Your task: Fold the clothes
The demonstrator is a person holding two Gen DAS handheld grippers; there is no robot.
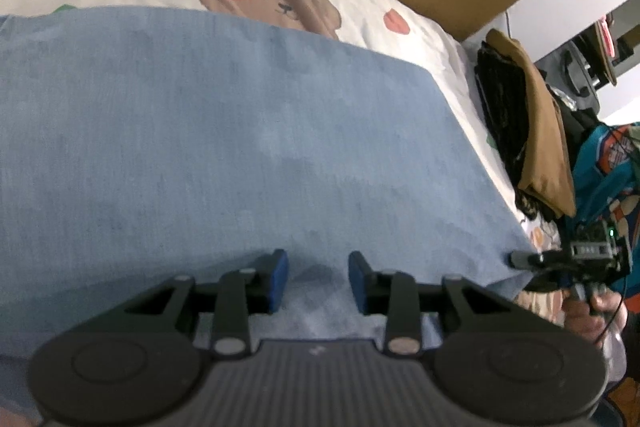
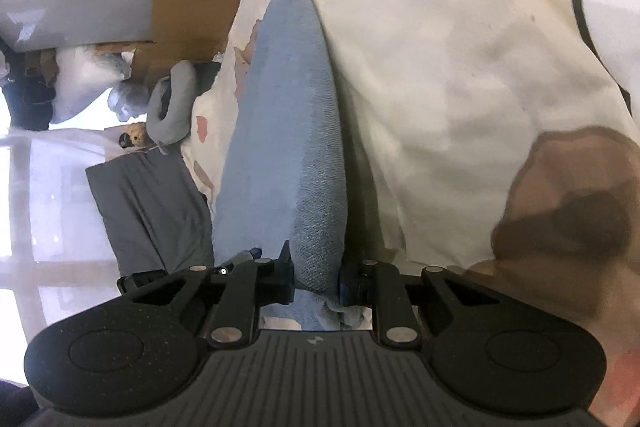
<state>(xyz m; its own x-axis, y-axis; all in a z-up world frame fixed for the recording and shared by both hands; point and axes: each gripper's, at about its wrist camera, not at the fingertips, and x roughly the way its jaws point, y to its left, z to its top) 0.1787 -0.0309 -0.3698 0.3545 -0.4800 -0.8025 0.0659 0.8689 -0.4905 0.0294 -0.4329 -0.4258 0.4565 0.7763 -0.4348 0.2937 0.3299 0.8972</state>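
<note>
Already the right gripper (image 2: 316, 283) pinches the blue garment (image 2: 288, 131) near the bed's (image 2: 440, 87) edge, its length running straight ahead, while the left gripper (image 1: 318, 279) hovers open above it.

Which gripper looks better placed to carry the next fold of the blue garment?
Right, probably. The right gripper is shut on the blue garment. The left gripper has a gap between its pads, and cloth lies between them; a grip isn't clear.

right tongs (image 2: 318, 283) | clamped on blue garment (image 2: 288, 131) | over cream printed bedsheet (image 2: 440, 87)
</note>
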